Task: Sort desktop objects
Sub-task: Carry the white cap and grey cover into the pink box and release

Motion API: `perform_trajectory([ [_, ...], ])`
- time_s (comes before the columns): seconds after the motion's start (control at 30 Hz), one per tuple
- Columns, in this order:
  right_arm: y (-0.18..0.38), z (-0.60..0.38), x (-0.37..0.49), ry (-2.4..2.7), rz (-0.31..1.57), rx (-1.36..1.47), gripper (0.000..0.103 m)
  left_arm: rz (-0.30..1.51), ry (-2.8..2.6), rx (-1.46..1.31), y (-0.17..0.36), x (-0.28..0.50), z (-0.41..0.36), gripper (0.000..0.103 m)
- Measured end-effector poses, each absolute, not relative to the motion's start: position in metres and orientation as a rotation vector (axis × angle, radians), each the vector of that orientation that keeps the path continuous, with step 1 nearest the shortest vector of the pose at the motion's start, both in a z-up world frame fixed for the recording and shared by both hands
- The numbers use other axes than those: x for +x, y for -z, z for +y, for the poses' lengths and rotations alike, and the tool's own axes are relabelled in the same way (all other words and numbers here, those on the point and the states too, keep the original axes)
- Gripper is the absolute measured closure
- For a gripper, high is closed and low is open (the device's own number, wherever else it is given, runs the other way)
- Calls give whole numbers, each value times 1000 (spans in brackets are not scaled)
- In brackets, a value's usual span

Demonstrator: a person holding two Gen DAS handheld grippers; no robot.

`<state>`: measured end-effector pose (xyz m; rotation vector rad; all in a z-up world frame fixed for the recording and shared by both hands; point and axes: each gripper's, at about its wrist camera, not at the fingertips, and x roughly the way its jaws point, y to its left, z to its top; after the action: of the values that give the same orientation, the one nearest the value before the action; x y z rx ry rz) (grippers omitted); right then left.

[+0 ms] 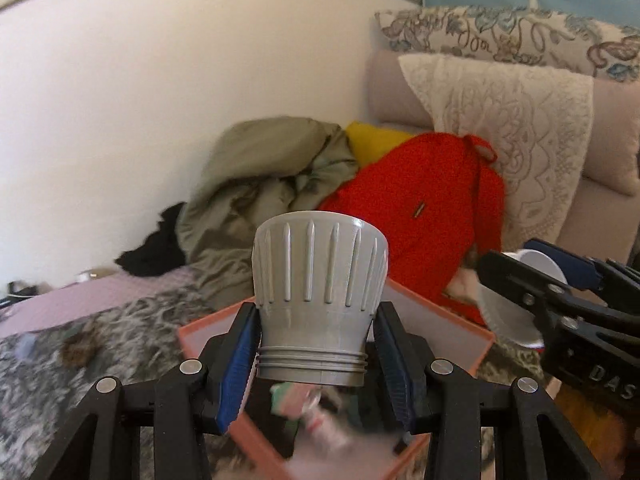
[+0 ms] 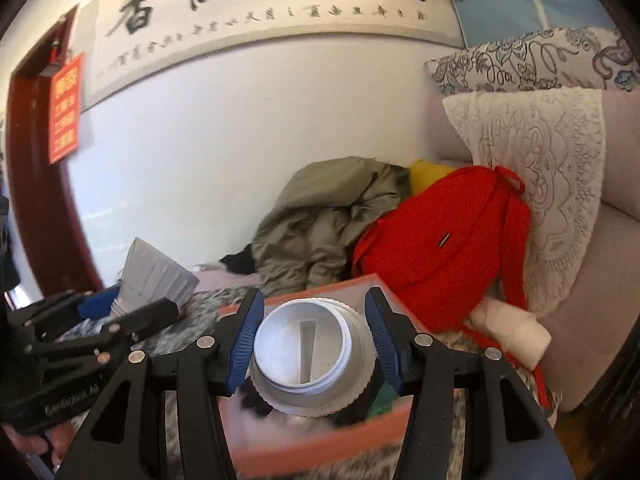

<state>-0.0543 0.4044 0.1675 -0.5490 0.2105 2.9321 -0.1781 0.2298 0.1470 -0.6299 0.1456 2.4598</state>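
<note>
Left gripper (image 1: 318,354) clamps the grey ribbed plastic funnel-shaped cap (image 1: 320,292) by its narrow neck, right gripper (image 2: 312,344) pinches the white-and-silver round threaded lid (image 2: 308,354), both held above the orange-rimmed storage box (image 1: 478,346), presumably for dropping in.

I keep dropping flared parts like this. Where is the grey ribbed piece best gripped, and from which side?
Grip the grey ribbed piece at its narrow neck, just above the threaded collar, coming from below the flare with one pad on each side, as the left gripper does. The widening ribbed top likely stops it sliding down through the pads.
</note>
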Motion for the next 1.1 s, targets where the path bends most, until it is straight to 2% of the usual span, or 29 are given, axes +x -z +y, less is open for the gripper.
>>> perform_trajectory([
  [0.03, -165, 414, -74, -2926, 227, -565, 47, 136, -2438, -666, -138, -196, 241, 51],
  [0.07, -159, 422, -93, -2917, 245, -605, 47, 130, -2404, -712, -127, -214, 252, 44],
  [0.1, -147, 431, -115, -2887, 250, -677, 46, 133, -2381, -768, -115, -229, 259, 25],
  [0.13, -135, 441, -138, -2855, 254, -748, 37, 137, -2369, -838, -101, -245, 264, 12],
  [0.17, -116, 452, -160, -2767, 254, -826, 29, 130, -2360, -892, -89, -257, 265, 9],
  [0.2, -106, 457, -170, -2721, 262, -850, 13, 110, -2355, -929, -80, -266, 260, 9],
  [0.4, -74, 480, -170, -2638, 366, -789, 12, 6, -2440, -1026, -58, -288, 205, 7],
  [0.53, -89, 466, -160, -2658, 395, -738, 11, 7, -2517, -1050, -57, -277, 162, 7],
  [0.73, -129, 396, -136, -2781, 320, -664, 3, -5, -2608, -1073, -53, -249, 90, 7],
  [0.87, -137, 336, -136, -2869, 255, -690, 2, -22, -2687, -1092, -49, -231, 35, 6],
  [1.1, -98, 207, -176, -3034, 182, -906, 1, -111, -2818, -1174, -22, -228, -76, 5],
])
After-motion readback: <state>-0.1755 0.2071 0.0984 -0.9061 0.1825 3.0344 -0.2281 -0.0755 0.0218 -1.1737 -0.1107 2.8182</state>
